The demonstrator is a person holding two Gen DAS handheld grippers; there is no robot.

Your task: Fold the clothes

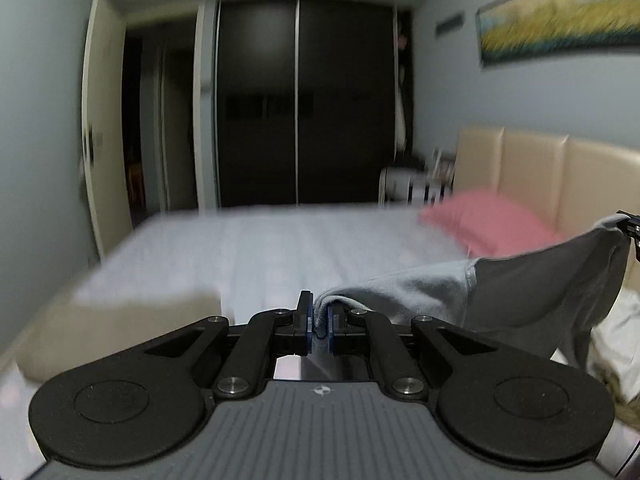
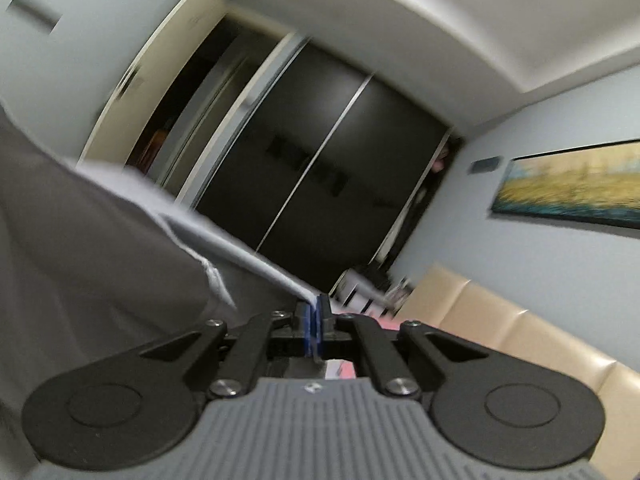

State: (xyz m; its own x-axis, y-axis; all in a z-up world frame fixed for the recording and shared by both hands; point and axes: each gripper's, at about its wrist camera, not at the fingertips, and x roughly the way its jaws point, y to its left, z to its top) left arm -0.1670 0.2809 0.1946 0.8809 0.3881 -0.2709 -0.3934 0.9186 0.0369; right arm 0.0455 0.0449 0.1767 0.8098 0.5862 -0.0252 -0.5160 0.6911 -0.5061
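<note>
Pinching soft grey knit, the left gripper (image 1: pixel 319 322) and right gripper (image 2: pixel 316 320) each clamp an edge of the garment (image 1: pixel 532 288), stretched sagging between them above the striped bed (image 1: pixel 260 248).

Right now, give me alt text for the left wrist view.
The left tongs are shut on an edge of a grey garment, which stretches right to the other tongs at the frame edge. Beyond lie a bed with a pink pillow, a beige headboard and a dark wardrobe.
</note>
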